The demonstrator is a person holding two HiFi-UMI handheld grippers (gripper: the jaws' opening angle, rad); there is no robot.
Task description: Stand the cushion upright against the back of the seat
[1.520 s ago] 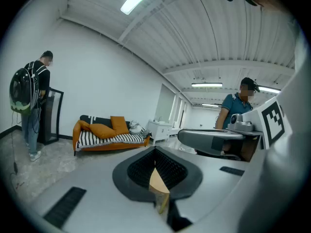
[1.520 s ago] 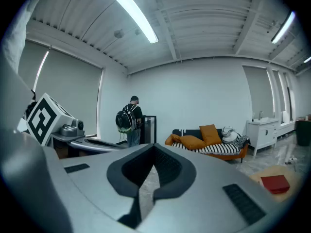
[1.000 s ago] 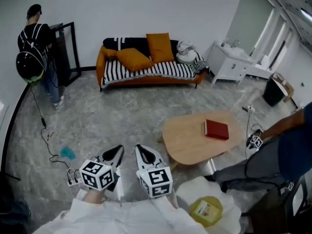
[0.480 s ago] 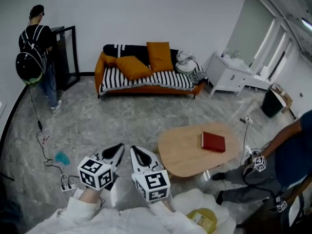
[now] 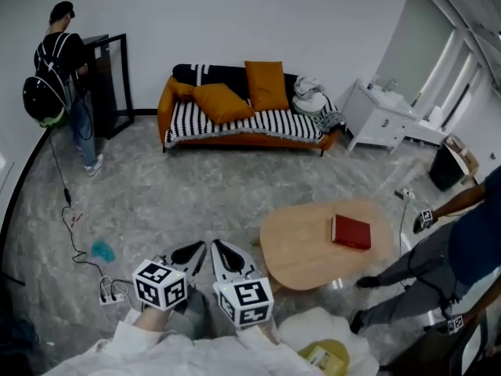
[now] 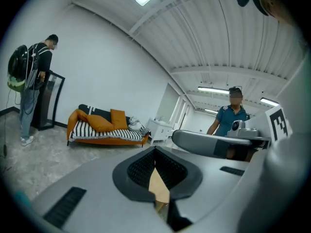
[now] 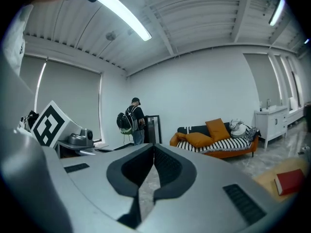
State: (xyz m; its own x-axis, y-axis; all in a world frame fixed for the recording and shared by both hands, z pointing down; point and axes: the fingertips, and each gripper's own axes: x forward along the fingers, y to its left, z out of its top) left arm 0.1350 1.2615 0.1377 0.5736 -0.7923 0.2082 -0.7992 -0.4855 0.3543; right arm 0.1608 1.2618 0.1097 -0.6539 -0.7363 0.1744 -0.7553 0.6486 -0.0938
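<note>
— Where do the left gripper (image 5: 190, 253) and the right gripper (image 5: 225, 255) sit in the head view?
— Low in the picture, side by side over the grey floor (image 5: 196, 194). Both are aimed toward the sofa (image 5: 243, 128) at the far wall and are well apart from it.
— And the cushion?
— The orange cushion (image 5: 221, 102) lies slanted on the striped seat, toward the sofa's left end as seen. A second cushion (image 5: 266, 84) stands upright against the back, just beside it. Right of the grippers is a round wooden table (image 5: 301, 249) with a red book (image 5: 351, 232) on it.
— What does the left gripper view give?
— Its jaws are closed, tips meeting, with nothing between them. Beyond them the sofa is far off, with the cushion (image 6: 100, 123) tilted on the seat. A person (image 6: 31, 81) with a backpack stands at the left.
— The right gripper view?
— Jaws together there too, and empty. The sofa sits far off to the right, and the cushion (image 7: 199, 140) is slanted on the seat below the upright one. The book shows at the lower right edge.
</note>
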